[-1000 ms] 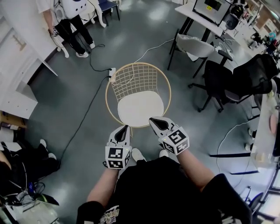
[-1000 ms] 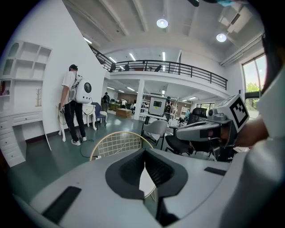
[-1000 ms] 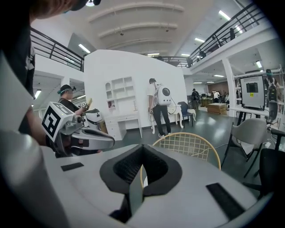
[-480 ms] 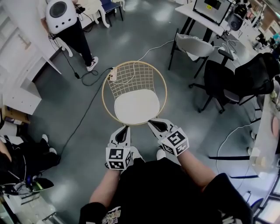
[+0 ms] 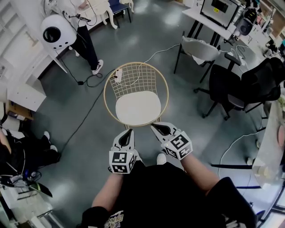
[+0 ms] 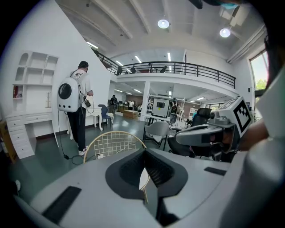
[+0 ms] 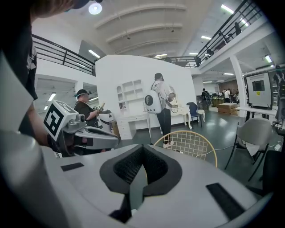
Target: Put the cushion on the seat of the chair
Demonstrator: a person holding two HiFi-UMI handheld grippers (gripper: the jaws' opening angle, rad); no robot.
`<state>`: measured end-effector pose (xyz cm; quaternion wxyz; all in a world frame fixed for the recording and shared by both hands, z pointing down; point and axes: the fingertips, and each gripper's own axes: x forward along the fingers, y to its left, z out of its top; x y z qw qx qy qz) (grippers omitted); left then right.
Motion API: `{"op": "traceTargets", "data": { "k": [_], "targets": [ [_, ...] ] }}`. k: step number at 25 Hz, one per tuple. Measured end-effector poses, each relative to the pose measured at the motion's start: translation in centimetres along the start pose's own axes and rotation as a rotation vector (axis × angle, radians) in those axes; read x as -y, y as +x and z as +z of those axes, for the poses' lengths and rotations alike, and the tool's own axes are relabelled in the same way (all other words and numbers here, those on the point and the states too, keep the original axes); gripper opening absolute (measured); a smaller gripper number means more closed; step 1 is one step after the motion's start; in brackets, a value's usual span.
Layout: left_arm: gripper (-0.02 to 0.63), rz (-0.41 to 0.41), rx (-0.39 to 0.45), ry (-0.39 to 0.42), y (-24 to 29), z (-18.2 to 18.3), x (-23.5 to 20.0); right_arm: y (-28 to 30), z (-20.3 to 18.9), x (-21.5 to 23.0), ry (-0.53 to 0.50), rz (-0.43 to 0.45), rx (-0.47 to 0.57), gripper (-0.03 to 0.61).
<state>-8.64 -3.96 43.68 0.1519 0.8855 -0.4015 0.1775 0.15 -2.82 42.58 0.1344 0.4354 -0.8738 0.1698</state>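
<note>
A round gold wire chair (image 5: 136,76) stands on the grey floor ahead of me, with a white cushion (image 5: 138,109) lying flat on its seat. My left gripper (image 5: 128,132) and right gripper (image 5: 156,127) hover side by side just short of the chair's front rim, both shut and empty. In the left gripper view the chair's wire back (image 6: 113,144) rises behind my shut left gripper (image 6: 144,168), and a sliver of the cushion (image 6: 143,180) shows between the jaws. In the right gripper view the chair back (image 7: 189,143) sits past my shut right gripper (image 7: 141,161).
A person with a white backpack (image 5: 58,31) stands at the far left by a white shelf unit (image 5: 20,53). A cable and power strip (image 5: 116,75) lie behind the chair. Black office chairs (image 5: 231,87) and a desk with a monitor (image 5: 218,11) crowd the right. Another person (image 5: 22,153) sits at the left.
Both grippers have drawn back from the chair's front rim, still shut and empty. The person with the backpack has come further into view at top left.
</note>
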Motion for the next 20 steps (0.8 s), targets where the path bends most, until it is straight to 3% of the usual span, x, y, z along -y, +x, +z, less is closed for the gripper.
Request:
{"op": "traceTargets", "data": {
  "k": [20],
  "targets": [
    [0.018,0.023,0.000,-0.002,0.0,-0.1,2.2,-1.9,-0.7,0.6,-0.007,0.029,0.003,0.012]
  ]
}}
